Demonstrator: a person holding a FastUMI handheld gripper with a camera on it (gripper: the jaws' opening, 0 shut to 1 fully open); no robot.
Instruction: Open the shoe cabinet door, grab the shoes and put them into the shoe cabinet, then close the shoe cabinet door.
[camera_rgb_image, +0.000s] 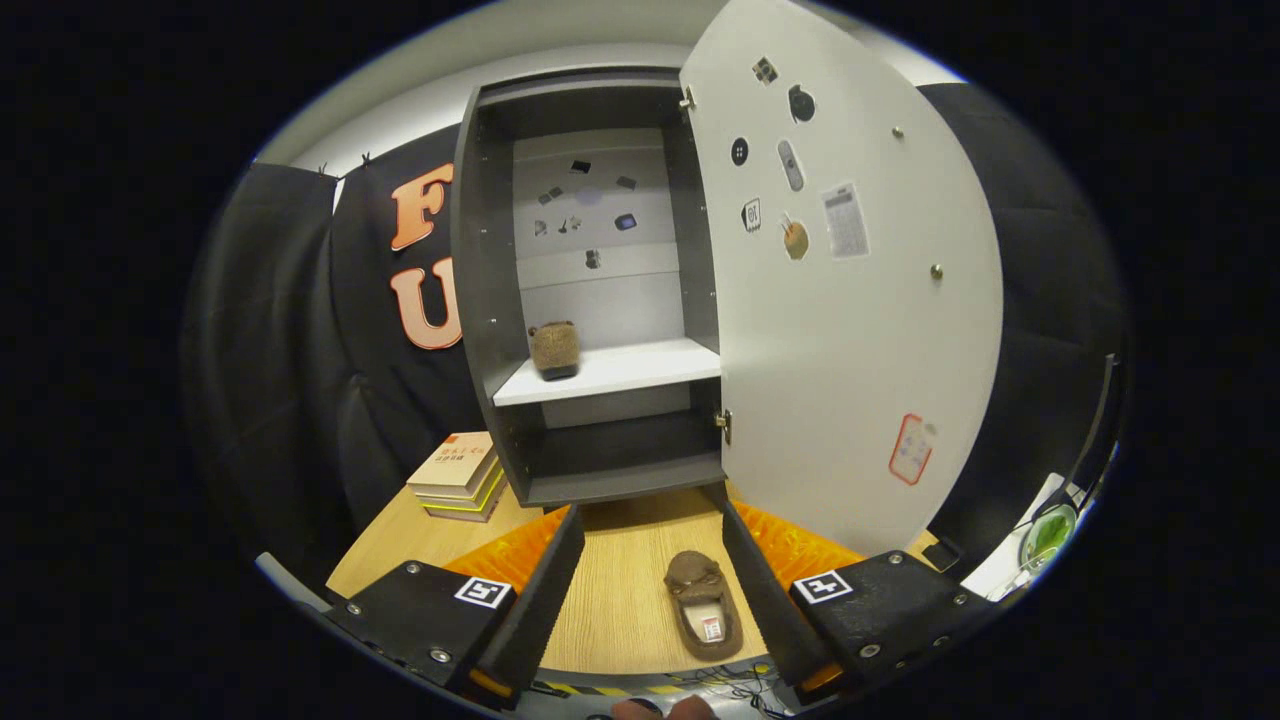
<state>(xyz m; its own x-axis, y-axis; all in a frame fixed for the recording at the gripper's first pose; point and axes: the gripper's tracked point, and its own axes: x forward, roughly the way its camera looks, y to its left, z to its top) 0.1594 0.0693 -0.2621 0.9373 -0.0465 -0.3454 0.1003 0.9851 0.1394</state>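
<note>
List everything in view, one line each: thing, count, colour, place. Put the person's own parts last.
shoe cabinet: 1, dark grey with pale back panel, standing on the table beyond the fingers.
cabinet door: 1, white with stickers, swung open on the cabinet's right side.
shelf: 1, white, midway up inside the cabinet.
slipper on shelf: 1, brown, at the shelf's left end.
slipper on table: 1, brown, lying between the fingers, nearer the right one.
books: a small stack, tan cover on top, beside the cabinet's left foot.
table: 1, light wood, under everything.
hand-held gripper: 1, fingers apart and open, straddling the slipper on the table without touching it.
</note>
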